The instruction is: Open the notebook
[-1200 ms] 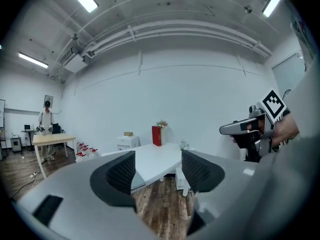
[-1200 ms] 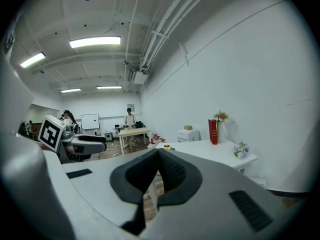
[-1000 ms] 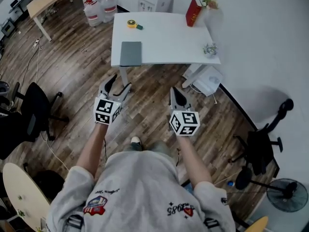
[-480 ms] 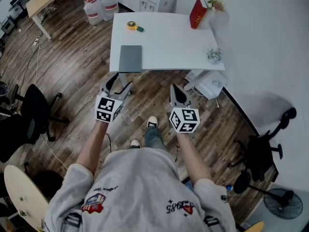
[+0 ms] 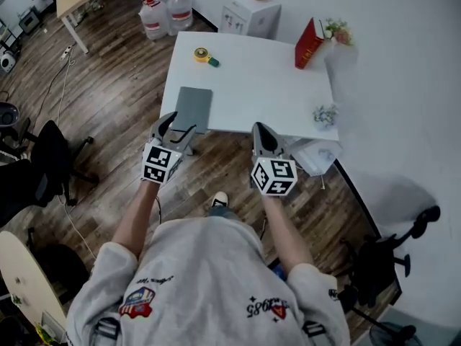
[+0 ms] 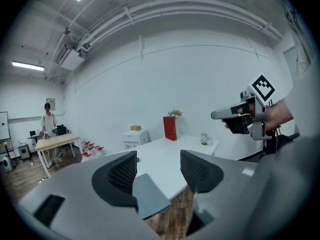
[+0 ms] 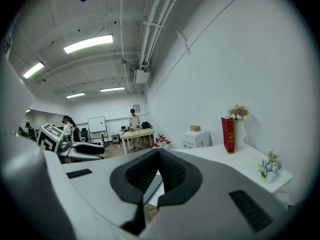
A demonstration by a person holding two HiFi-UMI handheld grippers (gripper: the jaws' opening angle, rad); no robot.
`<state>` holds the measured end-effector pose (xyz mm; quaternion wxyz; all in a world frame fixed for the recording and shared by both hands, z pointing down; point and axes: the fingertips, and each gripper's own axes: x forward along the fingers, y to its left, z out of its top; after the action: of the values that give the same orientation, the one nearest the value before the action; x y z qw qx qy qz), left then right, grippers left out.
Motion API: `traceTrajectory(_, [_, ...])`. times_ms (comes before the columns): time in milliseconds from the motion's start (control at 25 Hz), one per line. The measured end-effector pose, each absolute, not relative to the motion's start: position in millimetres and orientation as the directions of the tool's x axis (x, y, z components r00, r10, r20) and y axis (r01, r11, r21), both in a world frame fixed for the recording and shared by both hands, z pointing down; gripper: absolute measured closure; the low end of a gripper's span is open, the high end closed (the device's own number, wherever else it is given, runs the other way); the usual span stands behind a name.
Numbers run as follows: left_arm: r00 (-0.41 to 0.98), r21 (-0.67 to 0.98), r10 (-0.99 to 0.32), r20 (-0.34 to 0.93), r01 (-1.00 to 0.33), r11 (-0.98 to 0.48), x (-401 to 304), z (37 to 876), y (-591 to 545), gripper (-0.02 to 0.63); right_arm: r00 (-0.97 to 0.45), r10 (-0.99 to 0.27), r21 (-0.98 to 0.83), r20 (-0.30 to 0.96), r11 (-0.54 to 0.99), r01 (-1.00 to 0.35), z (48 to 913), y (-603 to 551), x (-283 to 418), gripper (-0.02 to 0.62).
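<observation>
A closed grey notebook (image 5: 193, 108) lies flat near the front left edge of the white table (image 5: 266, 92). My left gripper (image 5: 178, 125) hovers just short of that edge, in line with the notebook. Its jaws stand open and empty, and the notebook (image 6: 150, 196) shows low between them. My right gripper (image 5: 260, 129) is held level beside it, at the table's front edge and to the right of the notebook. Its jaws (image 7: 159, 154) are shut with nothing in them, and it also appears at the right of the left gripper view (image 6: 235, 115).
On the table stand a red book (image 5: 308, 43), a vase of flowers (image 5: 337, 32), a small plant (image 5: 324, 114) and a yellow tape measure (image 5: 201, 55). A white cabinet (image 5: 248, 11) and water bottles (image 5: 166, 9) stand behind it. Office chairs (image 5: 50, 164) stand at the left, on the wooden floor.
The person has walked toward the table. Both grippers have moved forward from over the open floor to the table's front edge, and the notebook is now just beyond the left gripper.
</observation>
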<state>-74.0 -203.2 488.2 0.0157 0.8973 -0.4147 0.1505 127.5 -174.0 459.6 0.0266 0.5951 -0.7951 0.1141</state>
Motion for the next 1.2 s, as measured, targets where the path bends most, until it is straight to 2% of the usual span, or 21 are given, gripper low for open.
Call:
traceTrajectory(240, [0.545, -0.088, -0.765, 0.343, -0.792, -0.604, -64, 520, -231, 0.35, -0.357, -0.911, -0.175, 0.206, 0.325, -0.93, 481, -220, 144, 0.595])
traceTrajectory(600, [0.517, -0.11, -0.735, 0.44, -0.781, -0.615, -61, 569, -249, 0.35, -0.384, -0.891, -0.204, 0.241, 0.34, -0.918, 501, -256, 151, 0.595])
traceTrajectory(920, [0.497, -0.264, -0.65, 0.575, -0.64, -0.722, -49, 632, -260, 0.35, -0.362, -0.889, -0.221, 0.28, 0.308, -0.926, 526, -268, 162, 0.595])
traceTrajectory(1200, [0.48, -0.31, -0.559, 0.676, -0.503, -0.807, -33, 681, -266, 0.351, -0.33, -0.887, -0.23, 0.323, 0.264, -0.937, 546, -266, 181, 0.595])
